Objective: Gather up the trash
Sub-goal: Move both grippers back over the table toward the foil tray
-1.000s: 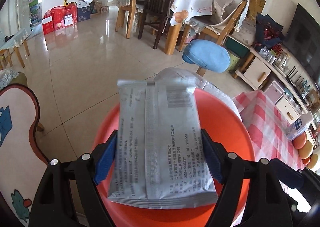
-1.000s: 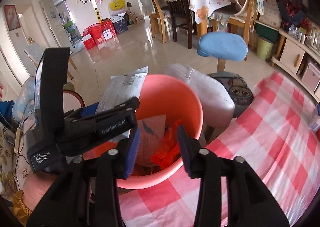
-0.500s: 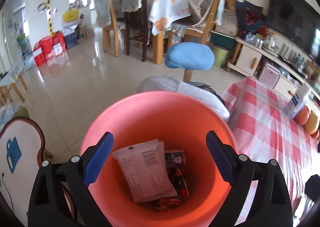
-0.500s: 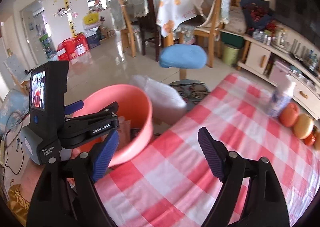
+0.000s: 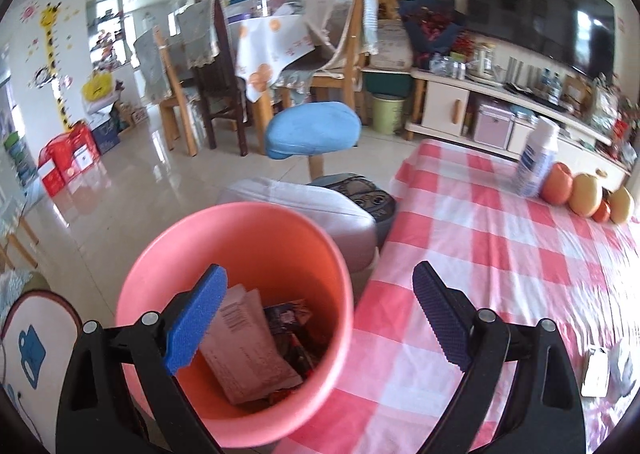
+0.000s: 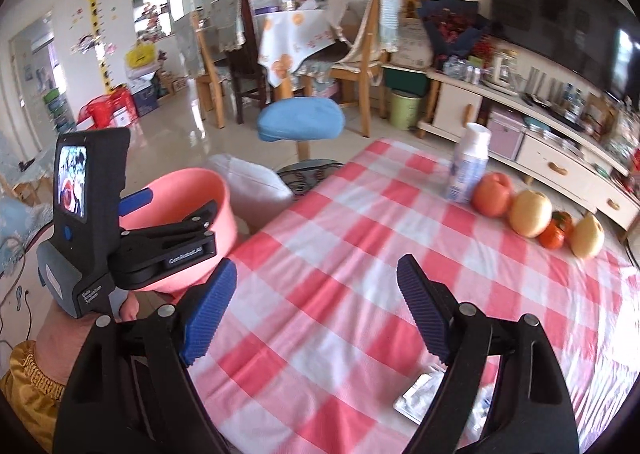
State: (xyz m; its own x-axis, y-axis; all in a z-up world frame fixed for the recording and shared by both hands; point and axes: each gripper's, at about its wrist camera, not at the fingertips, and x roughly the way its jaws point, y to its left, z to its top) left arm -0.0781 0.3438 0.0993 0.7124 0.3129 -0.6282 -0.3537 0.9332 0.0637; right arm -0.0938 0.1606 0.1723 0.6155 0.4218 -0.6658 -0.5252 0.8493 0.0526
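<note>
A pink bin (image 5: pixel 256 238) stands at the left edge of the red-checked table (image 5: pixel 500 254). Inside lie a grey packet (image 5: pixel 248 350) and dark wrappers (image 5: pixel 292 318). My left gripper (image 5: pixel 320 318) is open and empty above the bin's right rim. In the right wrist view the bin (image 6: pixel 188 197) sits at the left with the left gripper device (image 6: pixel 96 221) over it. My right gripper (image 6: pixel 316 314) is open and empty above the table. A silvery wrapper (image 6: pixel 420 398) lies on the cloth near its right finger. Small trash pieces (image 5: pixel 600 370) lie at the table's right.
A white spray bottle (image 6: pixel 468 165) and several fruits (image 6: pixel 528 213) stand at the table's far right. A blue stool (image 5: pixel 312 129) and a grey cushion (image 5: pixel 316 209) are beyond the bin. Dining chairs (image 5: pixel 208 77) and a TV cabinet (image 5: pixel 500 109) stand farther back.
The left gripper opened and dropped the grey packet into the bin, then swung right. The right gripper opened and moved right from over the bin to over the table.
</note>
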